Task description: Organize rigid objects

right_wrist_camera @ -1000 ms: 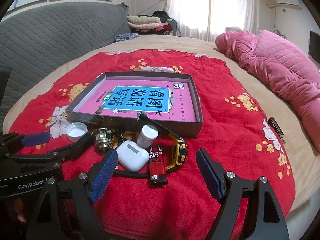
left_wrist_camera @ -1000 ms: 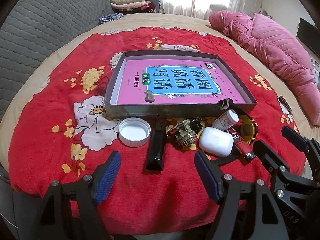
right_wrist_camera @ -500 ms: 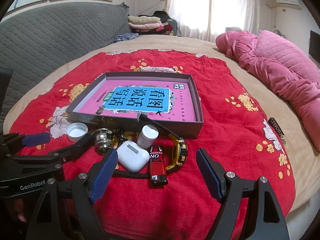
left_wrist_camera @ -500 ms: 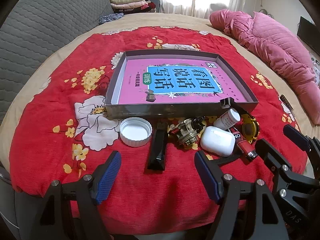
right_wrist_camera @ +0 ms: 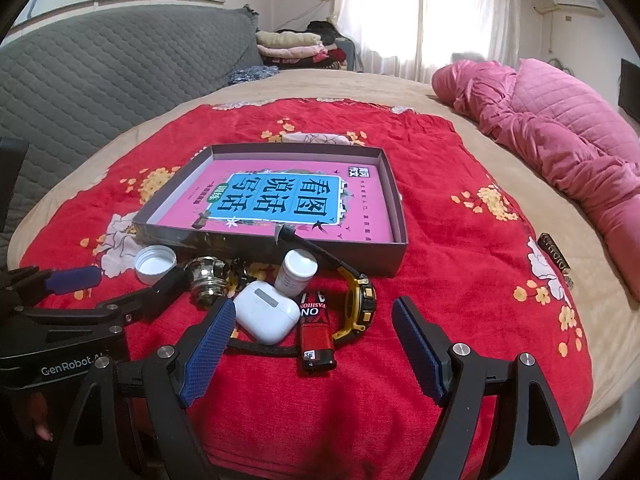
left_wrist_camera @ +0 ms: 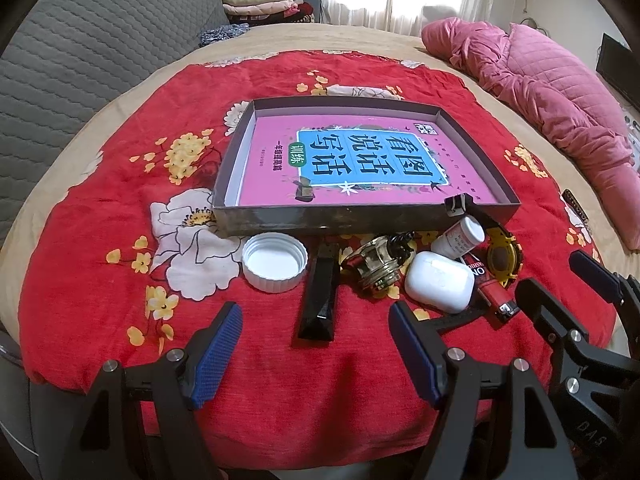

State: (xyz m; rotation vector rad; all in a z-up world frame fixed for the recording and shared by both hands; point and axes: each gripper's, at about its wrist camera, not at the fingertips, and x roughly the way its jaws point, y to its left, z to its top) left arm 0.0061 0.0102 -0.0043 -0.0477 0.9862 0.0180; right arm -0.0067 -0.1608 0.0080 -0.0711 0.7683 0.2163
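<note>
A grey box lid [left_wrist_camera: 360,222] with a pink book inside lies on the red cloth. In front of it lie a white cap [left_wrist_camera: 275,261], a black prism [left_wrist_camera: 319,302], a brass knob [left_wrist_camera: 374,265], a white earbud case [left_wrist_camera: 438,282], a small white bottle [left_wrist_camera: 460,237], a red lighter [left_wrist_camera: 490,288] and a yellow-black watch [left_wrist_camera: 502,258]. My left gripper [left_wrist_camera: 316,354] is open and empty, just short of the prism. My right gripper [right_wrist_camera: 316,350] is open and empty, above the lighter [right_wrist_camera: 317,334], beside the earbud case [right_wrist_camera: 266,312].
A pink quilt [right_wrist_camera: 560,128] lies at the right. A grey quilted headboard [right_wrist_camera: 100,68] stands at the left. A small dark wrapper [right_wrist_camera: 556,256] lies right of the cloth. Folded clothes [right_wrist_camera: 292,46] are stacked at the back.
Both grippers stay open. The left view has shifted very slightly; the objects have not moved.
</note>
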